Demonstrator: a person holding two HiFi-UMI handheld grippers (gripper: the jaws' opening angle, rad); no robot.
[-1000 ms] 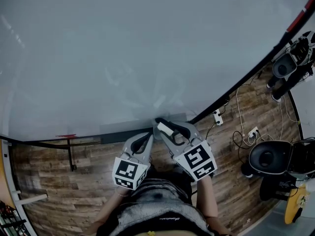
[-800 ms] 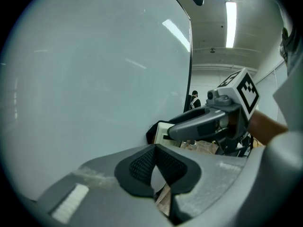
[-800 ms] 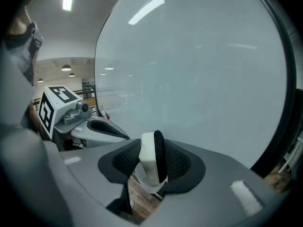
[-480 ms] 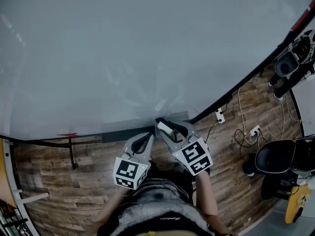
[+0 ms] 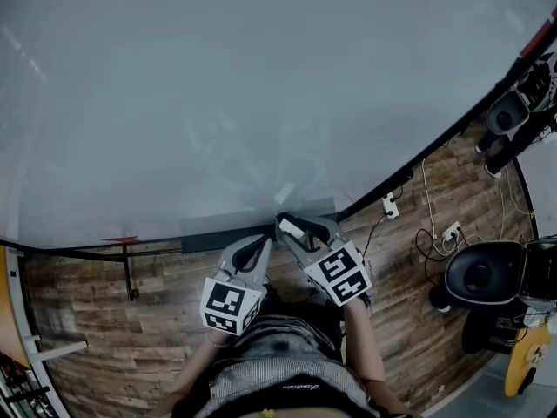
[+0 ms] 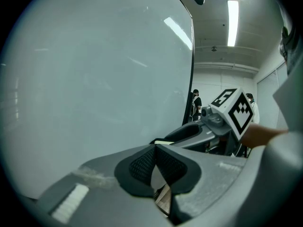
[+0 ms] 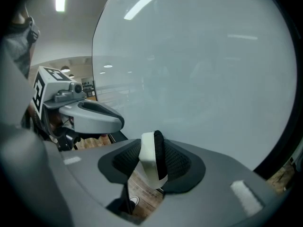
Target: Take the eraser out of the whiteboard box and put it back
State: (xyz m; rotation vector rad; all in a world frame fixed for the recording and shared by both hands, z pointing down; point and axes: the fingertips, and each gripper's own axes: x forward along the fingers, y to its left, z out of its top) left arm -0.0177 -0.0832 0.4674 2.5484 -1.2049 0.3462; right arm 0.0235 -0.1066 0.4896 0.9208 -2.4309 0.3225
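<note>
My right gripper (image 5: 291, 226) is shut on the eraser (image 5: 294, 230), a white block with a black felt side. It hangs just in front of the whiteboard (image 5: 261, 85), above the right end of the grey whiteboard box (image 5: 213, 233) on the board's lower edge. In the right gripper view the eraser (image 7: 150, 159) stands upright between the black pads (image 7: 177, 164). My left gripper (image 5: 260, 244) is shut and holds nothing, close to the left of the right one. Its pads (image 6: 142, 164) meet at the tips.
Below the board lies wooden floor (image 5: 104, 320). A black stand bar (image 5: 126, 273) is at the left. Power strips and cables (image 5: 388, 207) lie at the right, beside a black round seat (image 5: 477, 277). People stand far off (image 6: 196, 103).
My right gripper has sunk a little with the eraser, closer to the box. The left gripper has stayed still.
</note>
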